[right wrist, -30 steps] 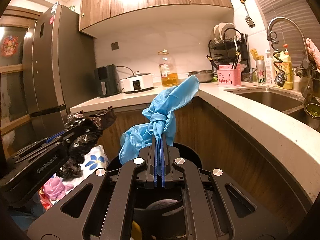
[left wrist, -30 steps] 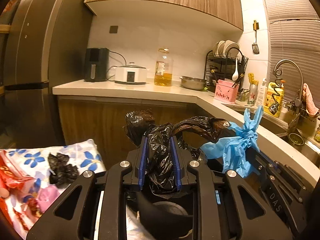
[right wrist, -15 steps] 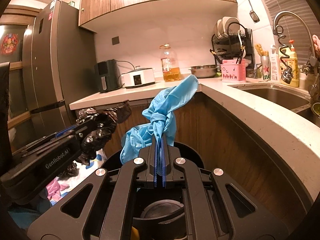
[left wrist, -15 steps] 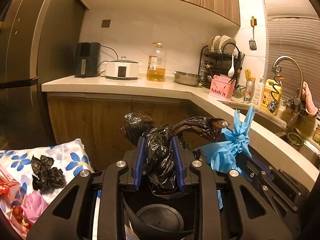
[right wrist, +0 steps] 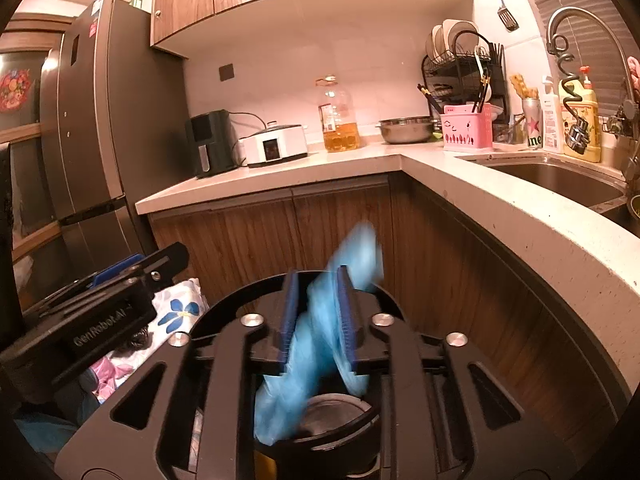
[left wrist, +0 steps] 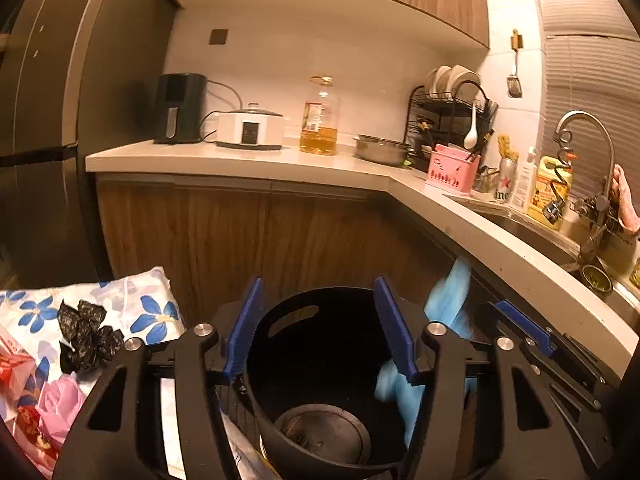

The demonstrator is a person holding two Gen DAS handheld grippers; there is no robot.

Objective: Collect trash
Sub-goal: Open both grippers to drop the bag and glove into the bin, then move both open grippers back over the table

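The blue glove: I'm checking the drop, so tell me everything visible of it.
The blue glove looks like thin, crumpled rubbery film, blurred by motion. It hangs lengthwise between the opening jaws of the right gripper, its top above the fingertips, its lower end over the black bin. Whether the pads touch it cannot be told.

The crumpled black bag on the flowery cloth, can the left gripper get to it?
Probably yes. The crumpled black bag lies uncovered on the flowery cloth, just left of the left gripper, whose jaws are opening with nothing between them.
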